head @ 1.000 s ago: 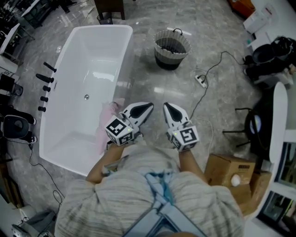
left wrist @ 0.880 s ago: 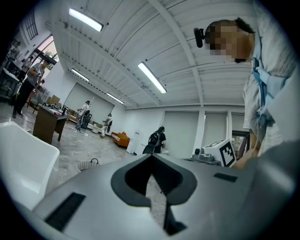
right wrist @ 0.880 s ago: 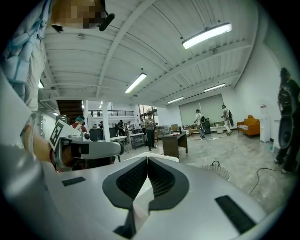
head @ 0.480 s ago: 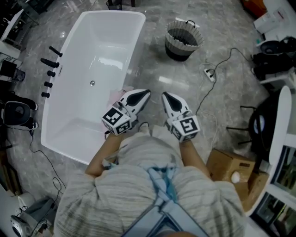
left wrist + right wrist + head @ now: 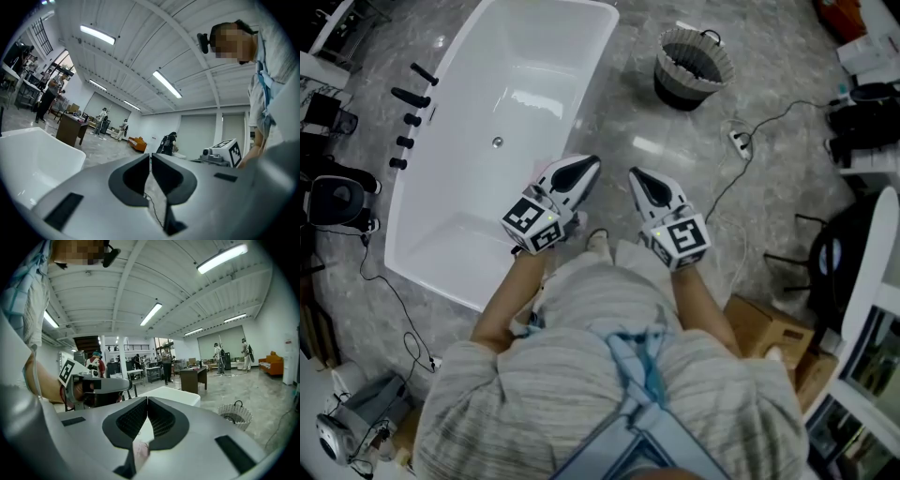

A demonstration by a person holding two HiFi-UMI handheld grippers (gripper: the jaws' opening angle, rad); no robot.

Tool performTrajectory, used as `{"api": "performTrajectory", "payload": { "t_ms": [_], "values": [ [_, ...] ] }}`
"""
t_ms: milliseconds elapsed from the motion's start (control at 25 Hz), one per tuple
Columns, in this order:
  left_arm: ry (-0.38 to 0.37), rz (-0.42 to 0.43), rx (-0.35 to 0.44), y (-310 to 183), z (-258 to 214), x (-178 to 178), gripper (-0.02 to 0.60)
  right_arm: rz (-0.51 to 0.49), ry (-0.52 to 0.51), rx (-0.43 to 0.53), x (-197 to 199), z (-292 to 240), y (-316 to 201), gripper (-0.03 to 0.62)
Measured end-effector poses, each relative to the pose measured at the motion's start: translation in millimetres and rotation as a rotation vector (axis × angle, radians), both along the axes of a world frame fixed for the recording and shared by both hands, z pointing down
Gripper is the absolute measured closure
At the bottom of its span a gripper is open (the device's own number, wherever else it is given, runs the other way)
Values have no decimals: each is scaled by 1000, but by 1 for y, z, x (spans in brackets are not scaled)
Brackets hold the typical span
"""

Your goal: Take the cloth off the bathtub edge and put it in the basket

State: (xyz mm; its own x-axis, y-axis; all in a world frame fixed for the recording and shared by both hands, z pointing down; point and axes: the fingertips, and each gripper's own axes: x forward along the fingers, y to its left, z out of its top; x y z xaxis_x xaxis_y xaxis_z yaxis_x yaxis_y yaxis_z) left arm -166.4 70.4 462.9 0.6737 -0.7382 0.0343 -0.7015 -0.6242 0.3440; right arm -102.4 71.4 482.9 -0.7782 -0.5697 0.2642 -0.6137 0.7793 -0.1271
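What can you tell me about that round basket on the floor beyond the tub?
The basket is round and looks woven, with a pale, wavy rim and upper wall over a dark lower band. A thin dark handle loops up from the rim. It stands upright on the grey, glossy floor, off the far corner of the white bathtub and apart from it. Nothing touches it but the floor. Its inside is dark; whether anything lies in it cannot be told.

A pale, finely striped short-sleeved shirt (image 5: 572, 398) is worn, with a light-blue strap (image 5: 630, 364) running down its front. The left tool (image 5: 589, 165) and right tool (image 5: 635, 176) are recorded as white-shelled, tapered, with black inner faces. Black-and-white square markers are noted on the left cube (image 5: 532, 223) and right cube (image 5: 682, 241).
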Motion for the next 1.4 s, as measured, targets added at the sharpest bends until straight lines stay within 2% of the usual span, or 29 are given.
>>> {"api": "performTrajectory", "payload": {
  "t_ms": [200,480,720,960,1280,1400],
  "values": [
    [-58,-14,-2,3,14,-18,572,-45,-4,0,-18,10,4,591],
    [-93,-91,-58,13,39,-52,528,-108,13,-8,-46,15,6,591],
    [-151,-82,-88,15,54,-60,443,-110,9,-26,-53,23,4,591],
    [-285,-22,-133,21,83,-61,347,-123,17,-43,-55,30,2,591],
    [-339,-5,-185,22,108,-68,232,-162,35,-51,-61,44,1,591],
    [-359,-10,-211,21,119,-74,229,-183,53,-55,-62,50,2,591]
  ]
}}
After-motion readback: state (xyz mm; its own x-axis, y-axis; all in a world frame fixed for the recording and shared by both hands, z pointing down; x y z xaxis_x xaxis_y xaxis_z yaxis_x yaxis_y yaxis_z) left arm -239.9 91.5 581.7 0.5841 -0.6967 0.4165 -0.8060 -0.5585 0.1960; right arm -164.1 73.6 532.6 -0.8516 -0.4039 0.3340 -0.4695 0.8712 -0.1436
